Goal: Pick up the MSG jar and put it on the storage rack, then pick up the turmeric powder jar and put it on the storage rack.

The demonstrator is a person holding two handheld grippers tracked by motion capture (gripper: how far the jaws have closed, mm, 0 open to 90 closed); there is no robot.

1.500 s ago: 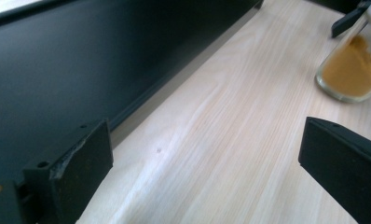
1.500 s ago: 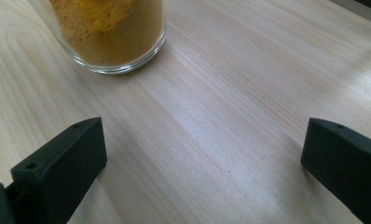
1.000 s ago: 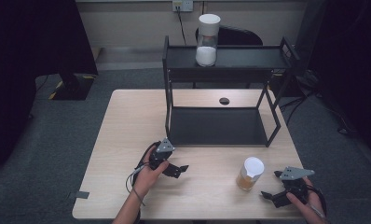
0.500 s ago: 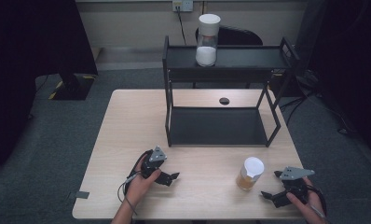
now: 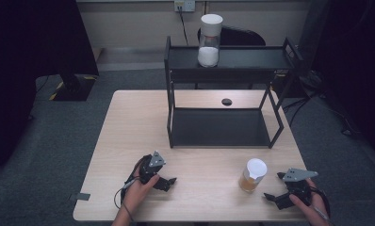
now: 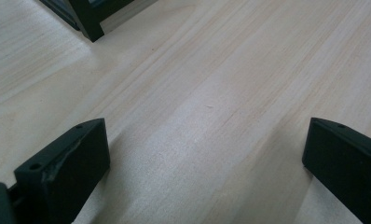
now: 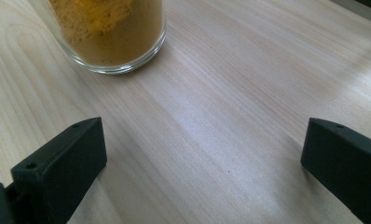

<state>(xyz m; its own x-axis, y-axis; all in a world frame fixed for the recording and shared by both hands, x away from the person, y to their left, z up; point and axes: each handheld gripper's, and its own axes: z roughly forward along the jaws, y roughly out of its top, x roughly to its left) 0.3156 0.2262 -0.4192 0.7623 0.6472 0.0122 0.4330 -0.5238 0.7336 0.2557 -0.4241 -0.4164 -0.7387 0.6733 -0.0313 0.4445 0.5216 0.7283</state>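
Brown-filled jar (image 5: pixel 253 175) stands lower right of the frame, just left of the right gripper (image 5: pixel 273 197), jaws wide, empty. Left gripper (image 5: pixel 168 182), lower left, has just been opening; jaws wide, empty.

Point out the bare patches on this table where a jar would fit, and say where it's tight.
The table is bare left of the black rack, and along the front between the left gripper and the jar of brown powder. The rack's lower shelf is bare too. It is tight at the front right, where that jar stands close to the right gripper.
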